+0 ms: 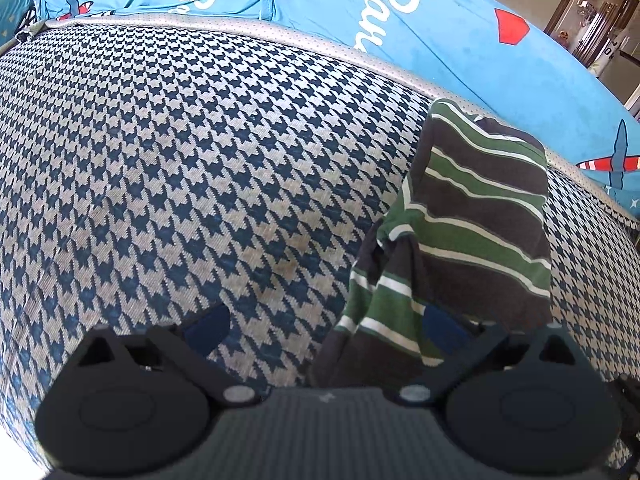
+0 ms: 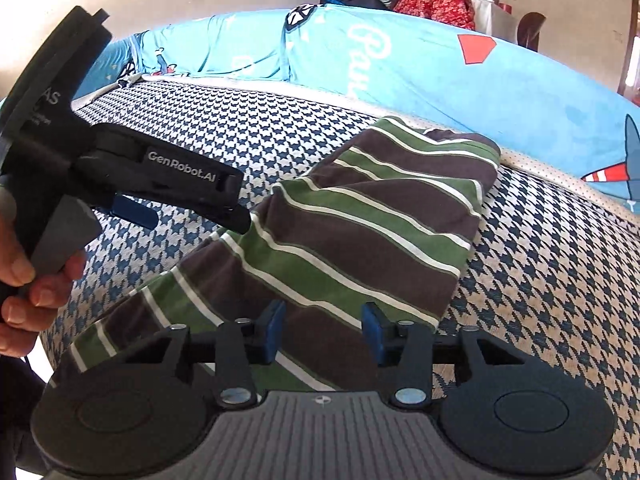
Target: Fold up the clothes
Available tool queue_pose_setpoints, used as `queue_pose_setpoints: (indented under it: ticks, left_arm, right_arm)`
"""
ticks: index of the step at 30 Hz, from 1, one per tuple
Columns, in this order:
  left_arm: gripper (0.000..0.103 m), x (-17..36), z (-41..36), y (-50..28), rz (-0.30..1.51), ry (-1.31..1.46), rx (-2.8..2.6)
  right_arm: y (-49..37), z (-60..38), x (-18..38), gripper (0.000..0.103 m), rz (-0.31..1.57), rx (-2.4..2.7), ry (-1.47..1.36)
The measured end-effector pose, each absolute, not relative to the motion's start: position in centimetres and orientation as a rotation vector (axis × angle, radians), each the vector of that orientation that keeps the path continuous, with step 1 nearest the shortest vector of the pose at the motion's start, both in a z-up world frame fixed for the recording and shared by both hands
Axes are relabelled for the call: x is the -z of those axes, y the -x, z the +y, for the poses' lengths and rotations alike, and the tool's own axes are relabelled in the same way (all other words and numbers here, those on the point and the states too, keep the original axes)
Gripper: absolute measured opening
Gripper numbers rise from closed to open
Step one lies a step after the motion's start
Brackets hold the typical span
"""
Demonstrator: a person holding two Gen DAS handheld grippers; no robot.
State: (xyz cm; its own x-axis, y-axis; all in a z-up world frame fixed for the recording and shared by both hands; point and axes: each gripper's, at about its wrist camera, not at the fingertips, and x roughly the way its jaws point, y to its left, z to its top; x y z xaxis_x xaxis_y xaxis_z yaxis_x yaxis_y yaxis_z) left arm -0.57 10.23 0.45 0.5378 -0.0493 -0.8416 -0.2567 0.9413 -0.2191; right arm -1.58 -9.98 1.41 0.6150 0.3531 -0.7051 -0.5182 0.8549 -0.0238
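Striped shirt (image 2: pixel 360 232) between parted right claw (image 2: pixel 324 334) pads

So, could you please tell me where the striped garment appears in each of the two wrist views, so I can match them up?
Left wrist view: the striped garment fills the right side, running from the sofa's back edge down to the left tool.
Right wrist view: it lies diagonally across the centre, its near end between the open fingers of the right tool.
Shared landmark: the blue cushion cover with white lettering, behind the houndstooth seat.
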Motion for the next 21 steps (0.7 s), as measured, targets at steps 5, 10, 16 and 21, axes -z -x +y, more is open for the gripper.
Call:
queue_pose_setpoints:
  ticks: [5, 10, 16, 21]
  left_arm:
    - [0.103, -0.2, 9.4, 0.2, 1.012, 0.327, -0.117]
    - [0.103, 0.1, 8.7, -0.2, 1.022, 0.311, -0.112]
    - [0.103, 0.5, 8.5, -0.4, 1.039, 0.307, -0.130]
    - [0.103, 0.7, 8.1, -0.6, 1.046, 0.295, -0.135]
  right_arm:
    - [0.5, -11.2, -1.1, 0.024, 0.778, -0.488, 0.165]
    - [-0.4, -12.0, -1.0, 0.015, 0.773, -0.485, 0.151]
    - [-2.4, -13.1, -1.5, 0.014, 0.729, -0.478, 0.107]
    - [-4.9, -14.3, -1.8, 0.015, 0.706, -0.465, 0.034]
